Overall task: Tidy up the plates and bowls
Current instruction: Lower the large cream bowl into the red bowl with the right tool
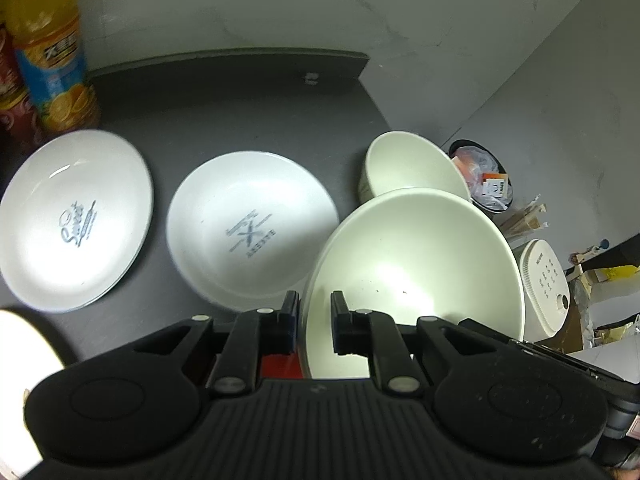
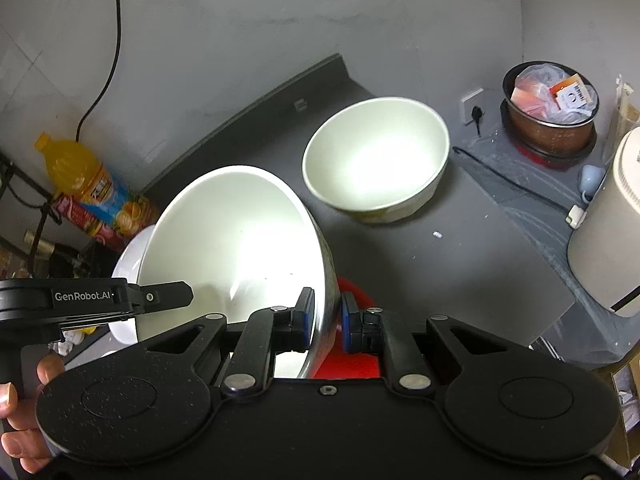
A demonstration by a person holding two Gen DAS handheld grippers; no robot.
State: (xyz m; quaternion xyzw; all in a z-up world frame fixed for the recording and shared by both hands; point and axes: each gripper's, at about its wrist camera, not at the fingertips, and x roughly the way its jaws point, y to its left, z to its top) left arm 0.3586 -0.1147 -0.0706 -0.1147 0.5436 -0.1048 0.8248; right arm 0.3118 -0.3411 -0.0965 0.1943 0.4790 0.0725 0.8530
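Observation:
A large cream bowl [image 1: 416, 264] hangs tilted above the dark table [image 1: 240, 100]. My left gripper [image 1: 315, 314] is shut on its left rim. My right gripper [image 2: 326, 316] is shut on the opposite rim of the same bowl [image 2: 236, 232]; the left gripper body [image 2: 120, 296] shows at the left of that view. A smaller cream bowl [image 1: 408, 164] [image 2: 376, 156] stands upright on the table beyond it. Two white plates with printed logos lie to the left: one in the middle [image 1: 252, 228], one further left [image 1: 76, 220]. A white plate's edge [image 2: 126, 260] peeks from behind the held bowl.
An orange juice bottle [image 1: 52, 52] and a red container [image 1: 12, 96] stand at the table's back left. Something red [image 2: 356, 292] lies under the held bowl. Past the table's right edge, on the floor, are a white rice cooker [image 1: 544, 288] and a bag-filled pot [image 2: 550, 108].

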